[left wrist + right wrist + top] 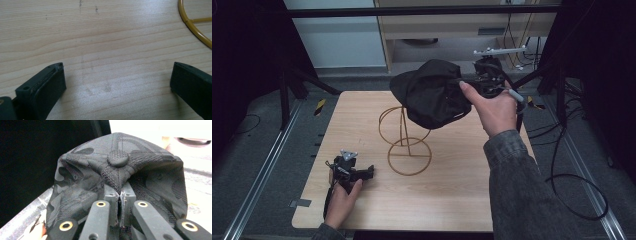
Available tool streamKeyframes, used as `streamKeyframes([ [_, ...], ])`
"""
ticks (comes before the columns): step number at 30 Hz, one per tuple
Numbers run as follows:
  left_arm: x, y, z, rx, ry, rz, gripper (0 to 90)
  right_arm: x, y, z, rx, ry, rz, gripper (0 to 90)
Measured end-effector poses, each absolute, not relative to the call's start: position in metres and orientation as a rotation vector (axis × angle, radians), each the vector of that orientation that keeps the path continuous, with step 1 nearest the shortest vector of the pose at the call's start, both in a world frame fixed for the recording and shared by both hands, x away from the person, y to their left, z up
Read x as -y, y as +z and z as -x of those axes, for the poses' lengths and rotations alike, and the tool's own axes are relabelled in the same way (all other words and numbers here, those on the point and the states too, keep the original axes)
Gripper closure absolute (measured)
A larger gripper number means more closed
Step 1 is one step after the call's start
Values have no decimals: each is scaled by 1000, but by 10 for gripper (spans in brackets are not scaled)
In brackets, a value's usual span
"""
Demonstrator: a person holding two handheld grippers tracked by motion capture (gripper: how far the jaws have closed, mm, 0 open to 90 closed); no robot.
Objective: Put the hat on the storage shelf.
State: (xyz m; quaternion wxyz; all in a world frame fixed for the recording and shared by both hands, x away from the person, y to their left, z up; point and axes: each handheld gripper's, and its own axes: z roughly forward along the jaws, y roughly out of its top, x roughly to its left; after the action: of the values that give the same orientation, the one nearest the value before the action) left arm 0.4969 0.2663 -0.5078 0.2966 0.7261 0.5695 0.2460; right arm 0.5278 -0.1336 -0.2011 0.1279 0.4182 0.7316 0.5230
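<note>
My right claw (pixel 119 205) is pinched tight on a fold of the cap (pixel 117 177), just below its top button (pixel 118 158). I grip there so the crown hangs open and hollow, ready to drop over something. In the high view the cap (pixel 432 94) hangs in the air from that claw (pixel 469 82), above and slightly to the right of the wire stand (pixel 406 135), which I judge is where it belongs. The stand sits mid-table (pixel 452 200), its upper ring clear of the cap, not yet touched.

My left claw (pixel 117 82) rests low over the wood with its jaws wide apart and nothing between them; I keep it parked at the table's near left (pixel 357 172), well away from the stand, so it stays out of the way. A curve of the stand's base ring (pixel 193 23) crosses the corner of its view.

The cap's brim is hard to find: the dark cloth bunches and the camouflage print blurs its edges. The cap hides my pads' tips, and its underside is out of sight.
</note>
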Motion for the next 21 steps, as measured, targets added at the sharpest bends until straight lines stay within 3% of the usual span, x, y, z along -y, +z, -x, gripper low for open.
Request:
streamKeyframes([
  [21, -266, -508, -497, -1517, 654, -1924, 0, 87, -216, -531, -2246, 1511, -1153, 870],
])
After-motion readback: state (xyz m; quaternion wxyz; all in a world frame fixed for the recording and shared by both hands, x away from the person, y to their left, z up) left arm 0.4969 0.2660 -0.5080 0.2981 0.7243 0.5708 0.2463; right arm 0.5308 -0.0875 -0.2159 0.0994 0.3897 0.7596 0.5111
